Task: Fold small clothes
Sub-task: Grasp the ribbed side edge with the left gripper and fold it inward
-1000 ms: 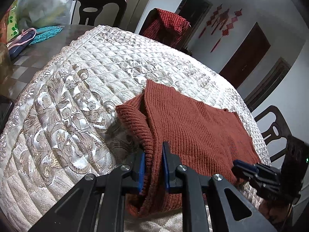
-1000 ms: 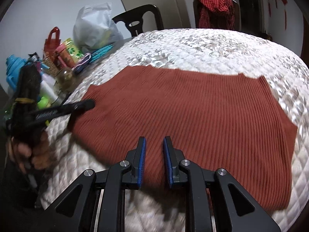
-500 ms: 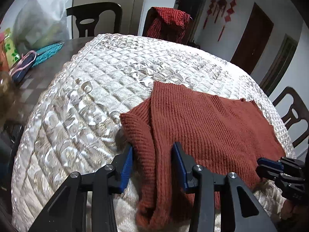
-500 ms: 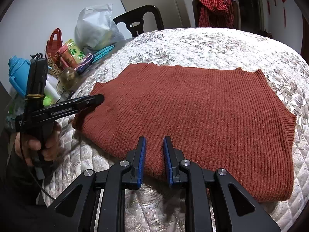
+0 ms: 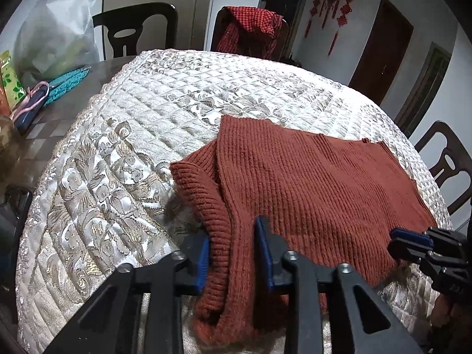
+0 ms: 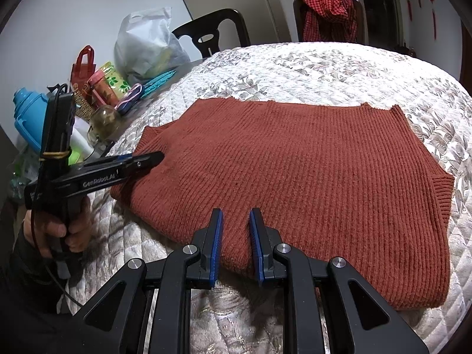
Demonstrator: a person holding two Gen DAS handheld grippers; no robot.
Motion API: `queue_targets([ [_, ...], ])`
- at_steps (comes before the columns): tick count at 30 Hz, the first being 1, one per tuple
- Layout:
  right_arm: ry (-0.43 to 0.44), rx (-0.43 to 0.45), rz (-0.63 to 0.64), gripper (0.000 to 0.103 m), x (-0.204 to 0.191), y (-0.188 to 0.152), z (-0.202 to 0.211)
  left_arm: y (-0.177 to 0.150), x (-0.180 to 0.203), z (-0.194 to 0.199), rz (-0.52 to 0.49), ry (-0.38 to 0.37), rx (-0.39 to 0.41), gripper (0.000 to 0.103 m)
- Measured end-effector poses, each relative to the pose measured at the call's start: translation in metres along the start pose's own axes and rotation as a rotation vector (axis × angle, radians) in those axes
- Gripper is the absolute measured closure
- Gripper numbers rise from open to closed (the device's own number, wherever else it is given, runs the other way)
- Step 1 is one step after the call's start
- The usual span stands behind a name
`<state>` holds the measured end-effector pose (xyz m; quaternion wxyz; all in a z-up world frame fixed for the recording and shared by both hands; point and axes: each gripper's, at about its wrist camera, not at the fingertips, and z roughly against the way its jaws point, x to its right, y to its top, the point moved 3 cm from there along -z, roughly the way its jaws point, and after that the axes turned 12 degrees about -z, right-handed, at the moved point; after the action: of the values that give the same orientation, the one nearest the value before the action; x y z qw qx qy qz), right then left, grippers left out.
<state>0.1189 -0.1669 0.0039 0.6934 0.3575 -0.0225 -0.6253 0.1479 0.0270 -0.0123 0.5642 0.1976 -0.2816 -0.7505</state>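
Lying flat on the quilted cloth (image 6: 339, 67): a red sweater (image 6: 309, 162), already folded once. Left gripper (image 5: 233, 253) jaws apart around the thick folded side, not squeezing. Right gripper (image 6: 234, 242) jaws a little apart over the near edge, holding nothing. Best to pinch both layers together, then lift slowly and evenly. Bags (image 6: 141, 47) and bottles (image 6: 28, 112) well off to the side. Nothing blocking the way.

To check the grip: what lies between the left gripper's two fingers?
In the left wrist view, the sweater's ribbed edge lies between the open left gripper's fingers.
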Motion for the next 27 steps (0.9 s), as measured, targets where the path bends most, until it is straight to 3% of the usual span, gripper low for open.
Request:
queue_targets([
  [5,-0.008,-0.001,0.0,0.084,-0.001,0.005,-0.002,0.002,0.004,0.005,-0.012,0.01,0.006,0.084],
  [13,-0.015,0.01,-0.006,0.084,0.003,0.013,-0.002,0.01,0.009,0.023,-0.01,-0.022,0.044,0.085],
  [19,-0.026,0.012,-0.035,0.084,0.01,0.031,-0.011,0.022,0.016,0.038,0.011,-0.093,0.074,0.085],
  [27,-0.019,0.051,-0.084,0.084,0.029,0.022,0.015,0.055,0.046,0.057,0.024,-0.25,0.126,0.087],
])
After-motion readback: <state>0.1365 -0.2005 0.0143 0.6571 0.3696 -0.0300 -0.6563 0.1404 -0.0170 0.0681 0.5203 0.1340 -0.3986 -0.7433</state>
